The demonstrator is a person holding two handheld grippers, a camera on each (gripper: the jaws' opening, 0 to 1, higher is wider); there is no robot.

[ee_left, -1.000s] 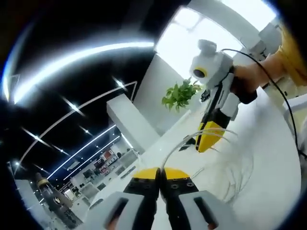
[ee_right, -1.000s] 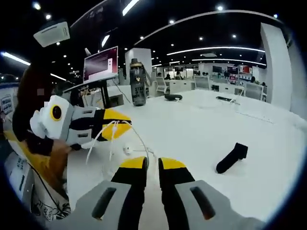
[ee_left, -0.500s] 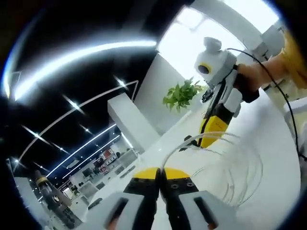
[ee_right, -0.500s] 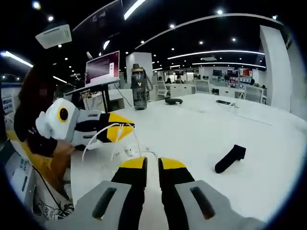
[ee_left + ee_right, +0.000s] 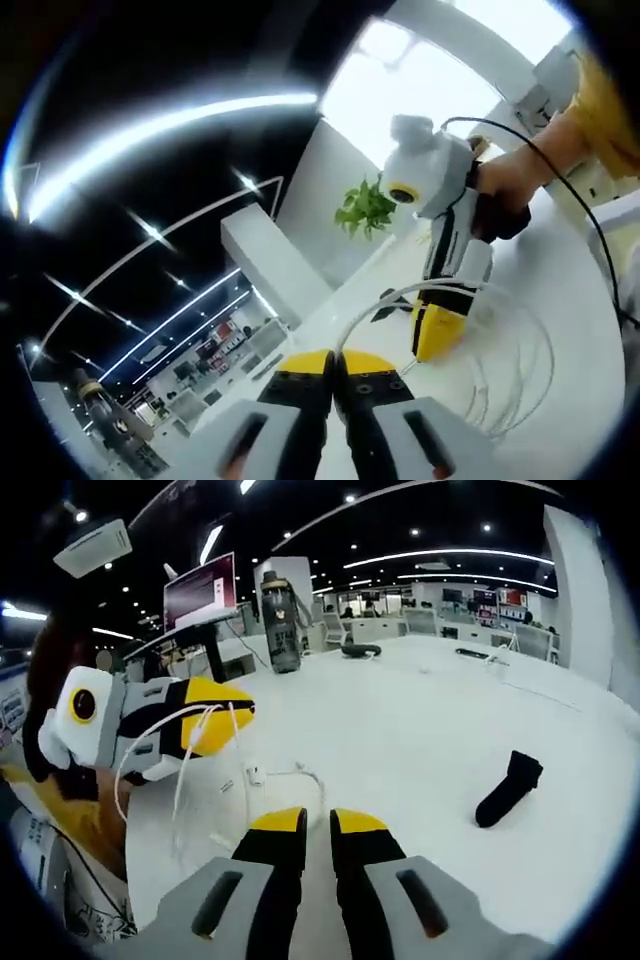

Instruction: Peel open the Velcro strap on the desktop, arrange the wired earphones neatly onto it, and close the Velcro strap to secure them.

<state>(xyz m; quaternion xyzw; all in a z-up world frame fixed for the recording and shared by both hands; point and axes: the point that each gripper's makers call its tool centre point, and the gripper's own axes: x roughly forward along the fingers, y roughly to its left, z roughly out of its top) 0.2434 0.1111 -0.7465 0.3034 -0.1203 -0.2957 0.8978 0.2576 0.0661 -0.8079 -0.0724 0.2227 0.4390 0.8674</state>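
Earphones (image 5: 190, 755): white wired set, loops draped over the left gripper's yellow tip in right gripper view, lower end with small inline piece trailing onto the white desktop (image 5: 420, 730); in left gripper view cable arcs from own jaws toward right gripper, coils hanging beside it
Velcro strap (image 5: 510, 788): black, lying on desktop at right of right gripper view, well apart from earphones, looks closed, untouched
Left gripper (image 5: 333, 362): jaws pressed together, cable emerging at the tip, pinched on it
Right gripper (image 5: 305, 822): jaws nearly together with thin gap; cannot tell from own view if holding anything; in left gripper view cable passes at its yellow tip, grip unclear
Hand (image 5: 500, 185): wrapped round right gripper body, yellow sleeve behind
Bottle (image 5: 280, 620): dark, upright, far side of desktop
Monitor (image 5: 200, 592): reddish screen, on stand behind bottle
Plant (image 5: 365, 205): green, background of left gripper view
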